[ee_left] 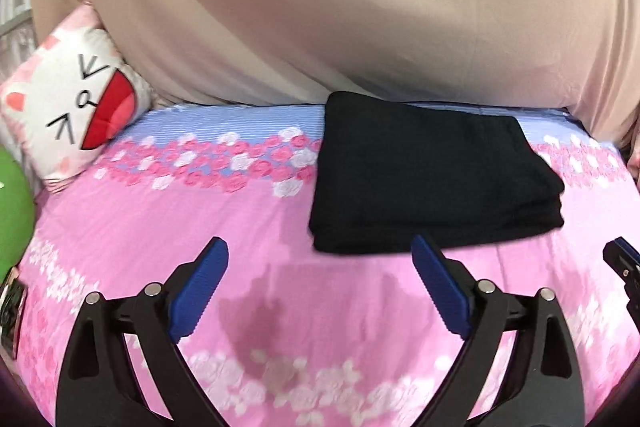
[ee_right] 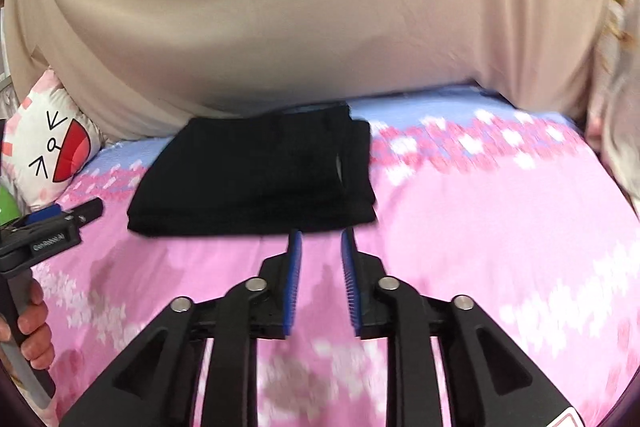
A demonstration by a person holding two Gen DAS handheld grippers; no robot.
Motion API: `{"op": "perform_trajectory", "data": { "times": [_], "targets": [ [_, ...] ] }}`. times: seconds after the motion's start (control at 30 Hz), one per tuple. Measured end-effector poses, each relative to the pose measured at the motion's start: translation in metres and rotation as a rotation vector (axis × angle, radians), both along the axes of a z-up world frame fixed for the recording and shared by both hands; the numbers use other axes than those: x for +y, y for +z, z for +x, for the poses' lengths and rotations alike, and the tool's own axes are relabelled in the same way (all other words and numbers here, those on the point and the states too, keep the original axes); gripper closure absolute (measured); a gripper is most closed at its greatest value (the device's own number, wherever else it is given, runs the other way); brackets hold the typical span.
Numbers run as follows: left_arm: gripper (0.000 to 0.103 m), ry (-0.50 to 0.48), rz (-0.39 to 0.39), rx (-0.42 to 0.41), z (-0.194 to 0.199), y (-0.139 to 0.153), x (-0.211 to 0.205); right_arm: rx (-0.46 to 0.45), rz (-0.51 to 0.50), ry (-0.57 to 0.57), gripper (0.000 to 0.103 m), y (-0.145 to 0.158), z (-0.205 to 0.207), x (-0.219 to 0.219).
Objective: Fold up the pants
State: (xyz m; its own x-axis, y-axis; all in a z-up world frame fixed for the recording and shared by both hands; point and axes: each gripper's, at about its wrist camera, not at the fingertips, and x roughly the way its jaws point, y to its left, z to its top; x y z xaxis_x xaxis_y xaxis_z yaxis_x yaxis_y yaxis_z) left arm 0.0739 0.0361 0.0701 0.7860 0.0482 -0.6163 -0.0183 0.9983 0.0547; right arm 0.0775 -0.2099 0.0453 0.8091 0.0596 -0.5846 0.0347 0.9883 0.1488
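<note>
The black pants [ee_left: 432, 175] lie folded into a compact rectangle on the pink floral bed sheet [ee_left: 280, 227]; they also show in the right wrist view [ee_right: 256, 175]. My left gripper [ee_left: 320, 247] is wide open and empty, held just short of the pants' near edge. My right gripper [ee_right: 320, 239] has its jaws a narrow gap apart with nothing between them, just in front of the pants' near right edge. The left gripper also shows at the left of the right wrist view [ee_right: 76, 213].
A beige curtain [ee_left: 340, 7] hangs behind the bed. A white and pink cat-face pillow [ee_left: 72, 103] sits at the back left, beside a green object [ee_left: 12, 199]. The bed sheet [ee_right: 500, 227] stretches to the right.
</note>
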Motion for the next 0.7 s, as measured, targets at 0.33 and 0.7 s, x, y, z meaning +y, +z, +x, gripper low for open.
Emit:
{"op": "perform_trajectory", "data": {
  "times": [0.33,0.7],
  "targets": [
    [0.010,-0.030,0.031,-0.055,-0.066,-0.035,-0.003,0.013,-0.034,-0.082,0.067,-0.040,-0.056,-0.014],
    [0.010,-0.003,-0.026,0.025,-0.051,-0.059,0.002,-0.005,-0.141,-0.118,0.047,-0.039,-0.059,-0.001]
  ]
}}
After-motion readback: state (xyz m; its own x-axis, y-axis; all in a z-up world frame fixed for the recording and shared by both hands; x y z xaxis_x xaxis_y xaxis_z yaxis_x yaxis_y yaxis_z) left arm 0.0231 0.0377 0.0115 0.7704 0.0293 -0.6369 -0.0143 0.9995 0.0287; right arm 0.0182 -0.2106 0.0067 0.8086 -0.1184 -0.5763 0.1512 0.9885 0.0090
